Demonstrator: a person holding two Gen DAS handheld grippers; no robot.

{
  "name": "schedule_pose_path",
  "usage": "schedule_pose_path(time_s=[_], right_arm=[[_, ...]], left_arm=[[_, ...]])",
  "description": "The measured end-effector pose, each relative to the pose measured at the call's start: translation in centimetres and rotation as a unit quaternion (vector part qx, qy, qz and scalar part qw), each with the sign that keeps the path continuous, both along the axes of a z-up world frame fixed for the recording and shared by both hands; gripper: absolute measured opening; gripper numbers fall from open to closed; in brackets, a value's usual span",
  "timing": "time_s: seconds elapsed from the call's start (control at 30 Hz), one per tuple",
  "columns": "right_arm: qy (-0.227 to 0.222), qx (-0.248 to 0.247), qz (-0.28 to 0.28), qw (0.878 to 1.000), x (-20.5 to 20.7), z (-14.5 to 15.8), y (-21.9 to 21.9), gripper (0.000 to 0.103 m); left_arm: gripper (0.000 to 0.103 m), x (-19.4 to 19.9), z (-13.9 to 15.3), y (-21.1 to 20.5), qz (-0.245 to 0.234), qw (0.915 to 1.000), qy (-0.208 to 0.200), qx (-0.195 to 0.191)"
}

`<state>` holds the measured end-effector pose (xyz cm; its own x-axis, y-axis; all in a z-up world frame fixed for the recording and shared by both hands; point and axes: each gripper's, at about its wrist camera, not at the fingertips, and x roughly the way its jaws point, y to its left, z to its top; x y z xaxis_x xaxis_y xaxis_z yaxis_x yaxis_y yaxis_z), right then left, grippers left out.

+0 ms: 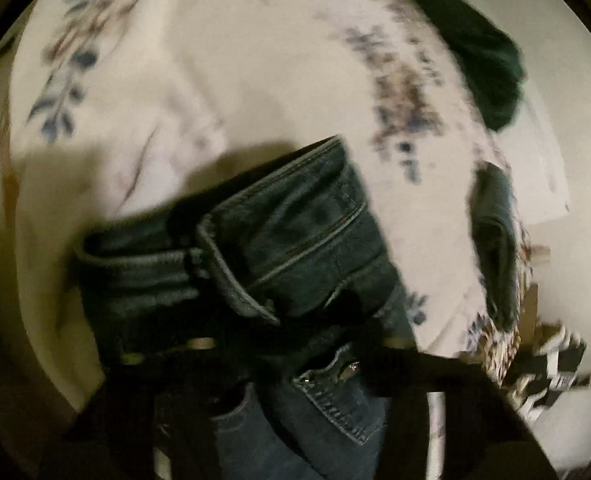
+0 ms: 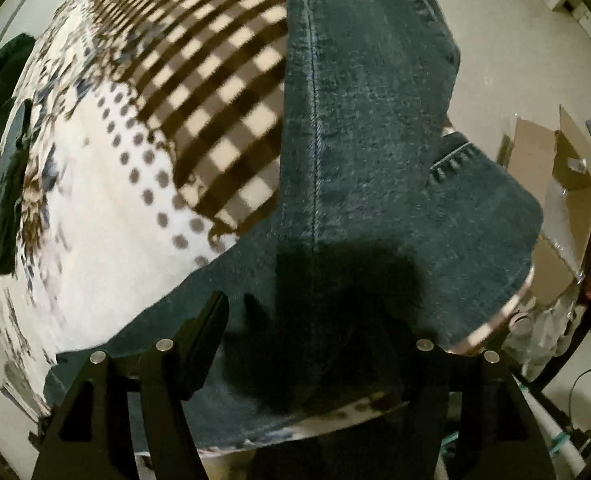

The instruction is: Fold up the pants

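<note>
Dark blue jeans (image 1: 295, 248) hang bunched at the waistband in the left wrist view, above a floral sheet. My left gripper (image 1: 323, 344) is shut on the jeans near the waistband and pocket; its dark fingers are mostly hidden by denim and blur. In the right wrist view the jeans' legs (image 2: 359, 160) lie flat on the bed, one leg folded over the other. My right gripper (image 2: 315, 320) is open just above the denim, its left finger (image 2: 211, 320) clear and its right finger in shadow.
The bed is covered by a white floral sheet (image 1: 223, 80) and a brown checked blanket (image 2: 215, 100). A dark green garment (image 1: 479, 52) and a folded dark garment (image 1: 495, 240) lie on the bed. Cardboard boxes (image 2: 555, 184) stand beyond the bed's edge.
</note>
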<state>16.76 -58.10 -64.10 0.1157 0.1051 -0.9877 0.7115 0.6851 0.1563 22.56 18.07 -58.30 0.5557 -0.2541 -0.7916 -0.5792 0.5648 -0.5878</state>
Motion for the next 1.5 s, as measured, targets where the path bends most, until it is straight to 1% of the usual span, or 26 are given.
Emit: schedule_pose_path(time_s=[0.03, 0.07, 0.1, 0.17, 0.3, 0.4, 0.47, 0.5, 0.57, 0.6, 0.63, 0.67, 0.7, 0.73, 0.83, 0.87, 0.9, 0.93, 1.03, 1.13, 1.23, 1.3, 1.33, 1.37, 1.43, 1.5], right_arm=[[-0.003, -0.003, -0.007, 1.0, 0.0, -0.1, -0.1, 0.033], [-0.005, -0.009, -0.013, 1.0, -0.4, -0.1, -0.3, 0.01], [0.003, -0.019, -0.02, 1.0, -0.8, 0.0, -0.5, 0.001], [-0.008, -0.034, -0.047, 0.998, -2.2, 0.8, -1.0, 0.0], [-0.022, -0.057, -0.051, 0.997, -4.5, 3.3, -2.8, 0.001], [-0.01, -0.034, -0.02, 0.999, -4.4, 2.9, -2.9, 0.002], [-0.011, -0.013, -0.015, 1.0, -4.8, 2.1, -1.9, 0.008], [-0.011, -0.013, -0.015, 1.0, -4.4, 1.9, -1.9, 0.025], [-0.028, -0.01, -0.019, 0.999, -4.4, 1.6, -1.5, 0.083], [-0.039, -0.01, -0.02, 0.999, -3.8, 1.6, -1.5, 0.089], [-0.044, -0.014, -0.018, 0.999, -3.2, 1.4, -1.1, 0.09], [-0.046, -0.026, -0.014, 0.999, -2.0, 1.2, -0.9, 0.09], [-0.043, -0.044, -0.01, 0.998, -0.9, 1.0, -0.6, 0.09], [-0.04, -0.062, -0.007, 0.997, 0.1, 0.8, -0.5, 0.09], [-0.01, -0.114, 0.025, 0.993, 3.6, -0.8, 0.0, 0.09], [0.016, -0.133, 0.04, 0.99, 4.6, -1.8, 0.3, 0.084], [0.038, -0.147, 0.048, 0.987, 5.1, -2.5, 0.3, 0.073], [0.054, -0.161, 0.038, 0.985, 4.8, -2.8, -0.1, 0.037], [0.036, -0.153, -0.042, 0.987, 1.7, -1.2, -2.6, 0.011], [0.022, -0.134, -0.131, 0.982, -3.7, 0.5, -6.0, 0.012], [0.041, -0.046, -0.194, 0.979, -8.7, -1.0, -8.7, 0.017], [0.019, -0.018, -0.217, 0.976, -10.8, -1.0, -9.3, 0.02], [0.005, -0.017, -0.216, 0.976, -11.7, -0.5, -9.6, 0.031], [-0.017, -0.019, -0.214, 0.976, -11.7, 0.0, -9.6, 0.048], [-0.048, -0.015, -0.213, 0.976, -11.3, 0.2, -9.5, 0.055], [-0.046, -0.003, -0.211, 0.976, -11.0, -0.4, -9.4, 0.055]], left_arm=[[0.022, -0.1, 0.4, -0.1, -0.008, 0.9999, -0.009, 0.001], [0.021, -0.3, 1.2, 0.0, -0.015, 0.9997, -0.017, 0.003], [0.021, -0.5, 1.8, 0.1, -0.021, 0.9996, -0.016, 0.006], [0.021, -1.1, 2.9, 0.7, -0.028, 0.9994, -0.018, 0.005], [0.021, -3.2, 4.0, 2.7, -0.039, 0.9992, 0.006, 0.011], [0.022, -4.2, 1.7, 3.8, -0.053, 0.9975, 0.042, 0.018], [0.026, -4.7, 0.0, 4.3, -0.054, 0.9965, 0.064, 0.005], [0.028, -4.8, -0.9, 4.5, -0.049, 0.9961, 0.073, 0.0], [0.034, -4.9, -1.4, 4.4, -0.045, 0.9952, 0.087, -0.005], [0.037, -4.8, -1.4, 4.3, -0.044, 0.9942, 0.098, -0.002], [0.049, -4.8, -1.3, 4.1, -0.045, 0.993, 0.109, 0.008], [0.072, -4.9, -1.2, 4.0, -0.047, 0.9915, 0.119, 0.022], [0.081, -4.9, -1.0, 3.8, -0.051, 0.9904, 0.124, 0.034], [0.085, -5.0, -0.9, 3.6, -0.054, 0.9905, 0.12, 0.04], [0.085, -4.6, -1.2, 3.0, -0.066, 0.9875, 0.13, 0.061], [0.085, -4.5, -1.4, 2.9, -0.065, 0.987, 0.132, 0.065], [0.085, -4.3, -1.5, 3.0, -0.063, 0.987, 0.132, 0.067], [0.085, -4.3, -1.7, 3.0, -0.062, 0.9871, 0.132, 0.066], [0.085, -4.1, -1.8, 2.8, -0.055, 0.9879, 0.131, 0.061], [0.085, -3.9, -1.9, 2.6, -0.052, 0.9888, 0.129, 0.053], [0.085, -4.2, -2.2, 2.5, -0.047, 0.9893, 0.131, 0.043], [0.085, -4.5, -2.3, 2.6, -0.041, 0.9897, 0.132, 0.037], [0.085, -4.7, -2.3, 2.6, -0.039, 0.9899, 0.132, 0.035], [0.085, -4.7, -2.3, 2.6, -0.038, 0.9897, 0.133, 0.037], [0.085, -4.6, -2.4, 2.6, -0.037, 0.9896, 0.133, 0.04], [0.084, -4.4, -2.8, 2.6, -0.035, 0.9895, 0.132, 0.046]])
